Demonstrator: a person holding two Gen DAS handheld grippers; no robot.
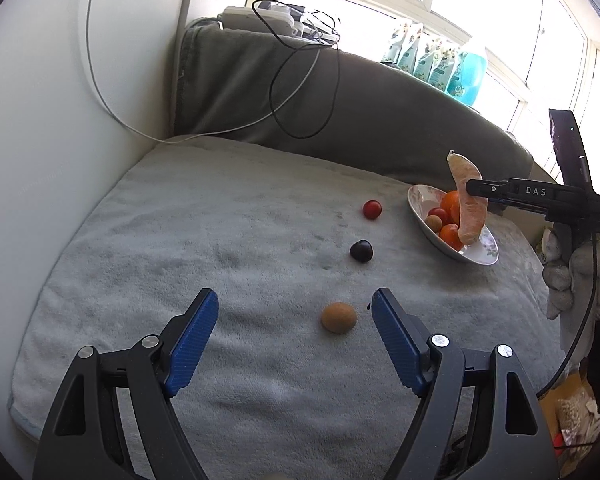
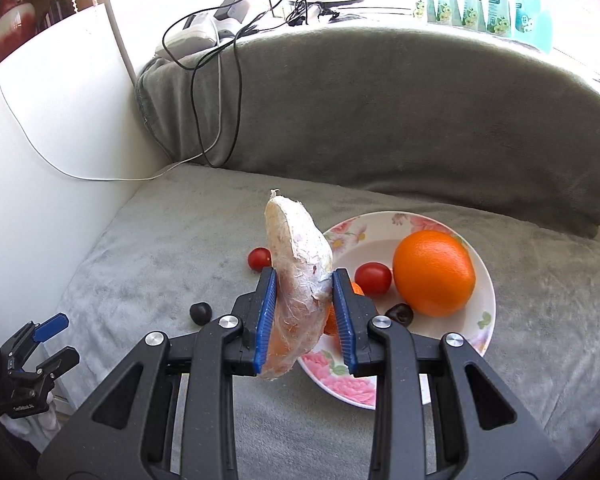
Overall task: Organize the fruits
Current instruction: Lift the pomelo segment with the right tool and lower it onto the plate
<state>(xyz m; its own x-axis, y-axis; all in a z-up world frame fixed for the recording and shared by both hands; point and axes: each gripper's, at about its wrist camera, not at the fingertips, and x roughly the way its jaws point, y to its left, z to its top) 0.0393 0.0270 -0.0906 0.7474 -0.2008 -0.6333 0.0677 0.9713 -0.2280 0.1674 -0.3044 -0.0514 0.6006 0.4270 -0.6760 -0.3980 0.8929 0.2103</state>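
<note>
Gripping a peeled citrus segment point(image 2: 300, 280) above the floral plate point(image 2: 485, 312), right gripper point(image 2: 303, 312) clamped; left gripper point(image 1: 294, 316) spread wide, empty, kiwi point(image 1: 338, 317) between its fingers.

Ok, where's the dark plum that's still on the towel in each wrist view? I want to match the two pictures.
Left wrist view: the dark plum lies on the towel at centre, between the loose red tomato beyond it and the brown kiwi nearer.
Right wrist view: the dark plum sits lower left, beside the right tool.
Shared landmark: the floral plate, to the plum's right in both.
</note>
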